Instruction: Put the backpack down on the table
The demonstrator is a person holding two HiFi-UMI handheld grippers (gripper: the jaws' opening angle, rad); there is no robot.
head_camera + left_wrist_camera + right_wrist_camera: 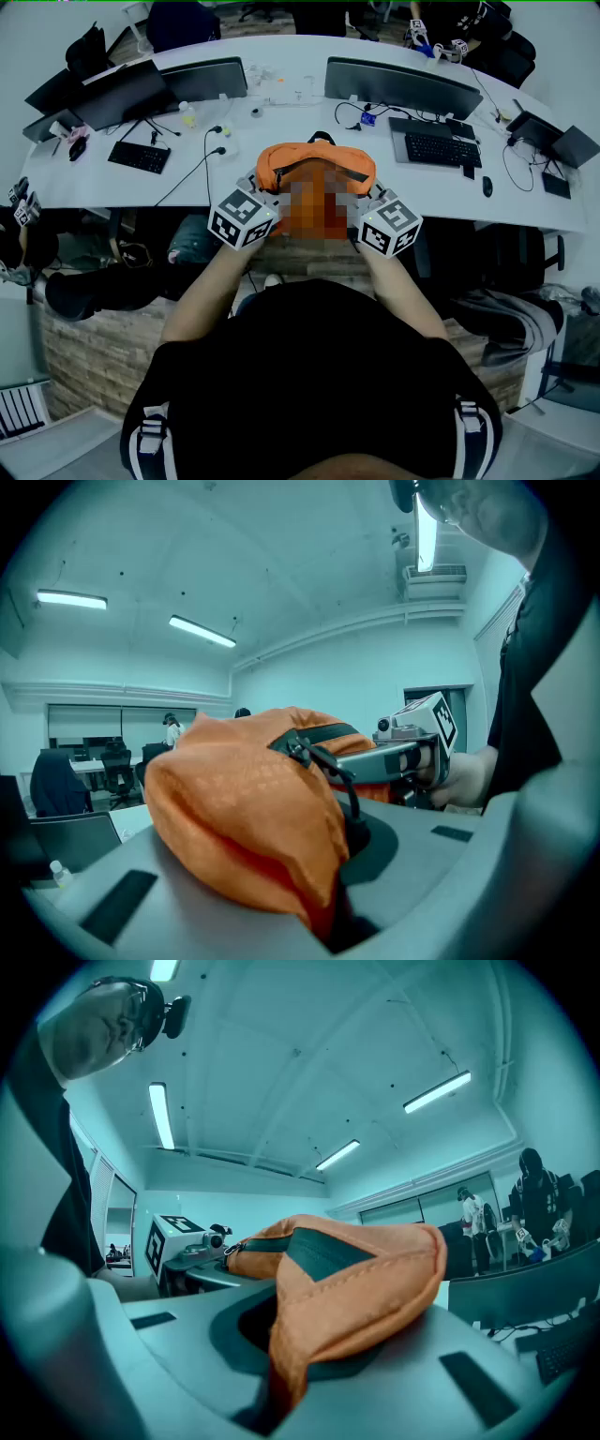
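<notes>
Head view, from above: orange backpack (314, 161) gripped between left gripper (265, 195) and right gripper (364, 204), at near edge of curved white table (300, 117), in front of gap between two dark monitors. Not possible to tell if already resting on table. Keyboard (442, 148) to the right, slightly farther. Left gripper view: jaws almost together, pinching thick fold of orange fabric. Right gripper view: jaws pressed tight on orange stitched corner of same bag.

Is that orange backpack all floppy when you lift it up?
Probably floppy: the orange backpack bunches and folds where the left gripper pinches it. Likely light too, since the right gripper holds only a thin fabric fold.
</notes>
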